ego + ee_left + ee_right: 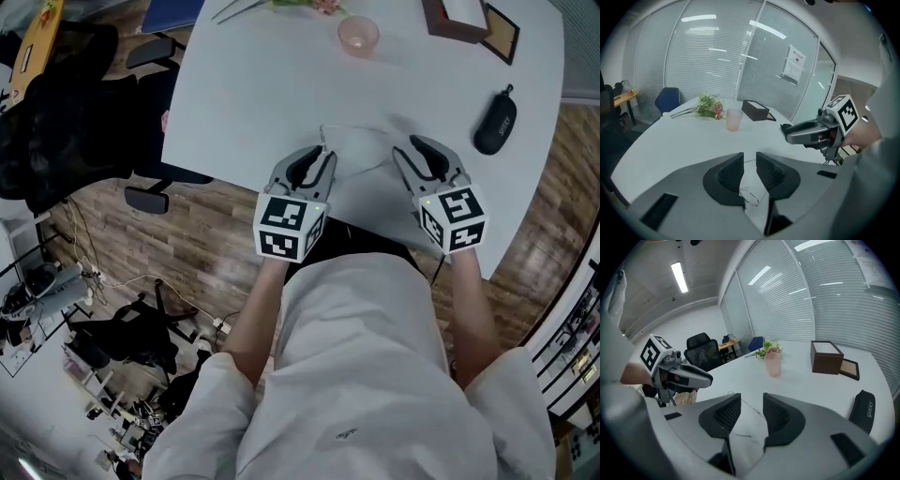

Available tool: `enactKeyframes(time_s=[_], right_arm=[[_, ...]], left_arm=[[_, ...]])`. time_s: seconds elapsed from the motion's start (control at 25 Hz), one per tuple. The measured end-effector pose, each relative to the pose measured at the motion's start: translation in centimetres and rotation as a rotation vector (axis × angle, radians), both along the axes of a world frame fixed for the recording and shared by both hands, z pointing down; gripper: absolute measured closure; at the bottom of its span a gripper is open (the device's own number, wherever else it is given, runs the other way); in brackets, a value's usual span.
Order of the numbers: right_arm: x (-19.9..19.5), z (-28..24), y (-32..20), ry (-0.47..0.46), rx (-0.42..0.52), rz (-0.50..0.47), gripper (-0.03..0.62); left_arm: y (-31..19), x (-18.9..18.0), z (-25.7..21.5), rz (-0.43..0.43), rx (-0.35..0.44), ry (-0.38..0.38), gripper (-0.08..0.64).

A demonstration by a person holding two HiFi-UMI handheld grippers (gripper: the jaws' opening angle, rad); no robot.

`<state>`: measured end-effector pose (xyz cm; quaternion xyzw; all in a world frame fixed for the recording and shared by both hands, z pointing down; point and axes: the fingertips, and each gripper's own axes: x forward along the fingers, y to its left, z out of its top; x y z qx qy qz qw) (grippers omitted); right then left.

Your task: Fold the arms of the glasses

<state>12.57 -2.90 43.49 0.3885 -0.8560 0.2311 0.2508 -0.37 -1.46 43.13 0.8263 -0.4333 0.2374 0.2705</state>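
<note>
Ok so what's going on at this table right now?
A person at a white table holds a gripper in each hand, working on thin wire-framed glasses that lie near the table's edge. The left gripper has its jaws apart around one lens ring. The right gripper has its jaws apart with a thin arm of the glasses running between them. Neither looks clamped, so the folding seems about to begin.

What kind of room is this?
Probably an office meeting room: there is a big white table, glass walls with grey slatted blinds, and a black swivel office chair.
</note>
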Motion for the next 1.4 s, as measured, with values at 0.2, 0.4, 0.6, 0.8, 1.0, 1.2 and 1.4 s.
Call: enactKeyframes(time_s=[0.2, 0.4, 0.6, 0.8, 1.0, 1.2, 1.4], right_arm=[[-0.5, 0.9, -0.5, 0.031, -0.006, -0.022, 0.44], [-0.7, 1.3, -0.9, 0.039, -0.014, -0.023, 0.442], [-0.7, 1.8, -0.9, 0.046, -0.03, -0.024, 0.442], [-0.8, 2.3, -0.9, 0.05, -0.043, -0.028, 0.443], [-0.8, 2.3, -1.2, 0.051, -0.045, -0.035, 0.443], [-0.9, 2.6, -1.4, 0.054, -0.05, -0.047, 0.443], [-1.2, 3.1, -1.2, 0.063, -0.061, -0.068, 0.443]], left_arm=[[-0.4, -0.3, 2.6, -0.003, -0.055, -0.023, 0.472], [-1.0, -0.5, 4.8, -0.009, -0.103, -0.045, 0.48], [-1.3, -0.6, 6.5, -0.023, -0.145, -0.066, 0.483], [-1.5, -0.7, 7.8, -0.035, -0.167, -0.087, 0.485], [-1.7, -0.9, 8.5, -0.058, -0.185, -0.115, 0.499], [-1.8, -0.7, 8.6, -0.077, -0.188, -0.105, 0.515], [-1.7, -0.6, 8.5, -0.083, -0.178, -0.093, 0.532]])
